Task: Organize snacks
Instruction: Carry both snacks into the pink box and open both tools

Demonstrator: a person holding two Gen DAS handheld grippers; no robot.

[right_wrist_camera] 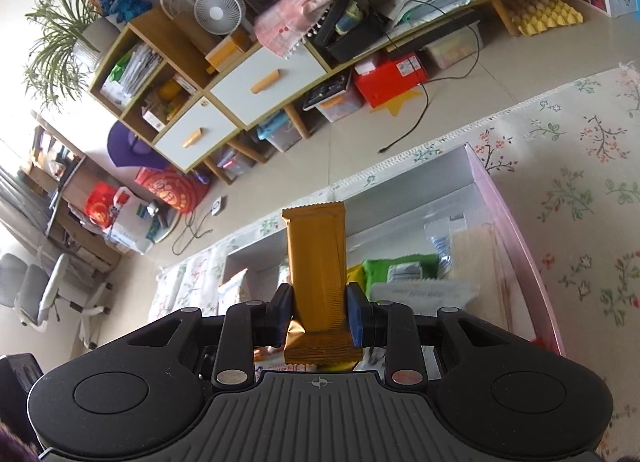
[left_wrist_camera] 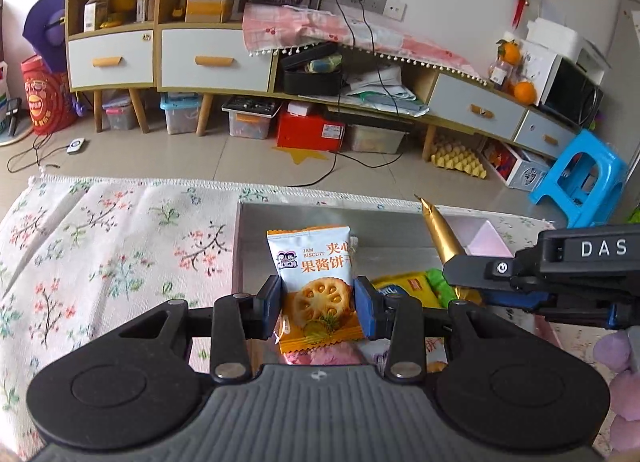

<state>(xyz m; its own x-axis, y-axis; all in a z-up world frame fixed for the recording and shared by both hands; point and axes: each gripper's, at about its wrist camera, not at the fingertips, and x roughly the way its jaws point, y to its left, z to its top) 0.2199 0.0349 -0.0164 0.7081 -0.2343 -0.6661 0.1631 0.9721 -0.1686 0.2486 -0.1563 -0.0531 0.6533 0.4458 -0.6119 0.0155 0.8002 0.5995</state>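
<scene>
- Left gripper [left_wrist_camera: 320,304]: clenched on a jam biscuit packet [left_wrist_camera: 314,274], both blue pads pressing its lower sides. The packet stands upright, its long axis running forward along the fingers, printed face toward the wrist camera.
- Right gripper [right_wrist_camera: 318,312]: clamped on a gold wrapped bar [right_wrist_camera: 316,262], gripped near its lower end; the bar's long axis also points away along the fingers, crimped top edge farthest out.
- Storage box [left_wrist_camera: 256,221]: an open pink-sided box resting on the floral tablecloth [left_wrist_camera: 112,238]. It lies directly ahead of and beneath both grippers; each held snack hangs above its interior.
- Box contents: a green packet [right_wrist_camera: 400,264], a white packet [right_wrist_camera: 424,294] and a yellow packet [left_wrist_camera: 408,286] lie toward the box's right side, while the floor behind the biscuit packet looks bare.
- Relation of the two grippers: seen from the left wrist, the right gripper reaches in from the right, its gold bar tilted up and leftward, near but apart from the biscuit packet.
- Judgement: each snack is probably about to be lowered into the box. The left gripper is nearer the free space; the right sits above the stocked side.
</scene>
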